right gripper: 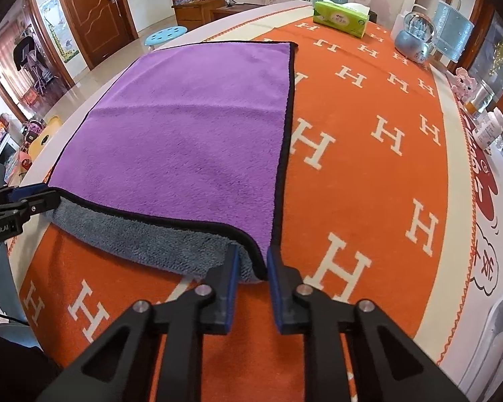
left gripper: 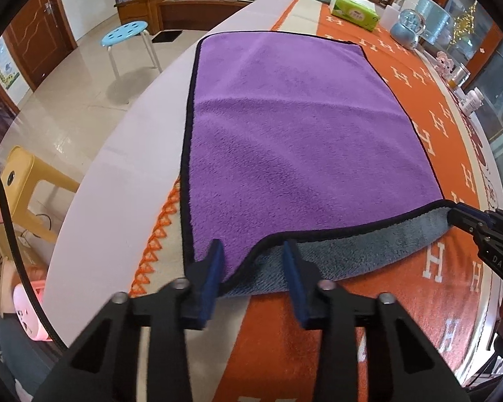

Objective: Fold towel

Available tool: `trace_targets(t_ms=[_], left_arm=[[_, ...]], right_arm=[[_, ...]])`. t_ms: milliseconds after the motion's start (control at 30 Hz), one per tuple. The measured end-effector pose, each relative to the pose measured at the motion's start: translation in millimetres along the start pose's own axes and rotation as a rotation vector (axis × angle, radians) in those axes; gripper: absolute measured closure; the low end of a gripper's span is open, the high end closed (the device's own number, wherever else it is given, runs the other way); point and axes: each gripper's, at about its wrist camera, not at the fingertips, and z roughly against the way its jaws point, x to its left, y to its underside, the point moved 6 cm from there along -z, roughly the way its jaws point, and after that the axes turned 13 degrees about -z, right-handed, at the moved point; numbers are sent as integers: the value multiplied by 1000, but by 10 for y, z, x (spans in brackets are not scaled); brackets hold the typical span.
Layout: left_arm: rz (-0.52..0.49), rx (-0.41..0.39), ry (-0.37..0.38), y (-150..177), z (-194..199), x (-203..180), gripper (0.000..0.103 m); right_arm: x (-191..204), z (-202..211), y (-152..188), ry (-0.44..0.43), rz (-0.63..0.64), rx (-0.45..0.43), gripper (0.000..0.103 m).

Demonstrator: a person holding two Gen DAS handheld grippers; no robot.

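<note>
A purple towel (left gripper: 285,127) with a black hem and grey underside lies spread on the orange tablecloth; it also shows in the right wrist view (right gripper: 191,127). Its near edge is lifted, showing the grey side. My left gripper (left gripper: 253,251) straddles the near left corner with a wide gap between its blue pads, and the cloth hangs loose between them. My right gripper (right gripper: 253,258) has its pads close on the near right corner. Each gripper shows at the other view's edge: the right (left gripper: 452,214) and the left (right gripper: 50,196).
The orange tablecloth (right gripper: 369,167) with white H letters covers the table. At the far end stand a green tissue pack (right gripper: 340,18), a snow globe (right gripper: 412,33) and bottles (right gripper: 489,127). A blue stool (left gripper: 125,33) and a yellow stool (left gripper: 20,181) stand on the floor at left.
</note>
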Motion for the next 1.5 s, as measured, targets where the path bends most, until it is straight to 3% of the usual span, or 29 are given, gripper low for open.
trace_targets(t_ms=[67,200,667,967,1500], left_arm=[[11,1,2,9,3,25,85],[10,0,14,25,10,36,93],[-13,-17,-10,9,147,30,97],[-31,-42,-13,-168,410,89,97],[-65,-283,-79,-1009,1154,434,98]], right_arm=[[-6,3,-2,3,10,-7,91],[-7,17,-20,2,26,-25,95],[51,93,-64,-17,71,-69,98],[96,342,-219,-71,63,-112,98],[270,847,-1028,-101,45,-360,98]])
